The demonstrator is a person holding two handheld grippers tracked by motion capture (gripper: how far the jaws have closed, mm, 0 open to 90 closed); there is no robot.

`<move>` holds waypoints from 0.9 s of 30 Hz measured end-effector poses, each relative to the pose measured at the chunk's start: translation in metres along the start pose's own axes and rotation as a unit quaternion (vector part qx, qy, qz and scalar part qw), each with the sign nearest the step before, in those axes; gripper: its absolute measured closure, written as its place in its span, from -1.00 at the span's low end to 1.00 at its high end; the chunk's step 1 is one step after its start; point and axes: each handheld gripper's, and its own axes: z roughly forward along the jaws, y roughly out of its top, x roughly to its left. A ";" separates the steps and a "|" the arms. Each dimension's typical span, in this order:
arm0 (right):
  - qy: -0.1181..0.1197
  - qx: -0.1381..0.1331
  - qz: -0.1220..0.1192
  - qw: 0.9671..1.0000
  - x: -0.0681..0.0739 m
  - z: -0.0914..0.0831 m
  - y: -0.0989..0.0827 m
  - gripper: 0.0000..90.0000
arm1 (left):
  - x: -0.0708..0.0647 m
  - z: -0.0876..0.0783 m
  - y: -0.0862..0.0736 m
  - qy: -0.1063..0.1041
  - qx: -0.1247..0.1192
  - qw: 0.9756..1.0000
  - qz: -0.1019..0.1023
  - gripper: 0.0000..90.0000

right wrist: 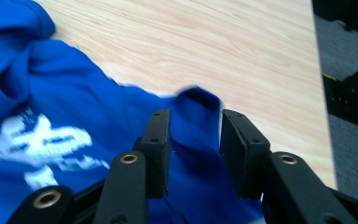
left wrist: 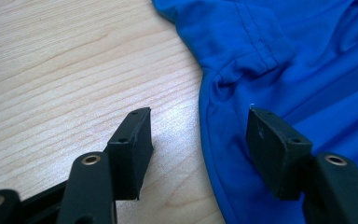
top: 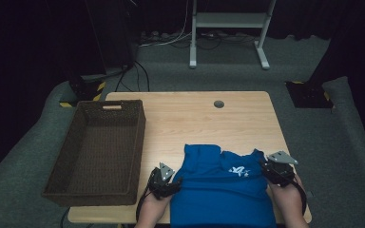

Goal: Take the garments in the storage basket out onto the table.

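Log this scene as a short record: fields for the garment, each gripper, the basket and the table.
garment: blue shirt with white print, lying crumpled at the table's near edge
left gripper: at the shirt's left edge, jaws open, straddling the hem, pads not pressing
right gripper: at the shirt's right edge, jaws apart, a fold of cloth between them
basket: dark wicker, on the table's left side
table: light wood, hole near far edge
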 end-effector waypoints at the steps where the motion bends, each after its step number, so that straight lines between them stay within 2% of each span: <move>1: 0.002 0.001 -0.004 1.000 0.002 0.003 0.003 0.41 | 0.000 0.000 0.000 0.000 0.000 1.000 0.000 -0.08; 5: -0.001 0.025 -0.006 1.000 0.005 0.021 0.006 0.36 | 0.000 0.000 0.000 0.000 0.000 1.000 0.000 -0.08; 11: -0.012 0.058 -0.002 0.998 -0.001 0.041 -0.005 0.33 | 0.000 0.000 0.000 0.000 0.000 1.000 0.000 -0.08; 16: -0.024 0.059 0.016 0.998 -0.020 0.039 -0.011 0.44 | 0.000 0.000 0.000 0.000 0.000 1.000 0.001 -0.08; 24: -0.049 0.062 0.058 0.995 -0.061 0.029 -0.031 0.45 | 0.000 0.000 0.000 0.000 -0.001 1.000 0.001 -0.07; 27: -0.050 0.064 0.063 0.995 -0.068 0.027 -0.034 0.43 | 0.000 0.000 0.000 0.001 -0.001 1.000 0.001 -0.07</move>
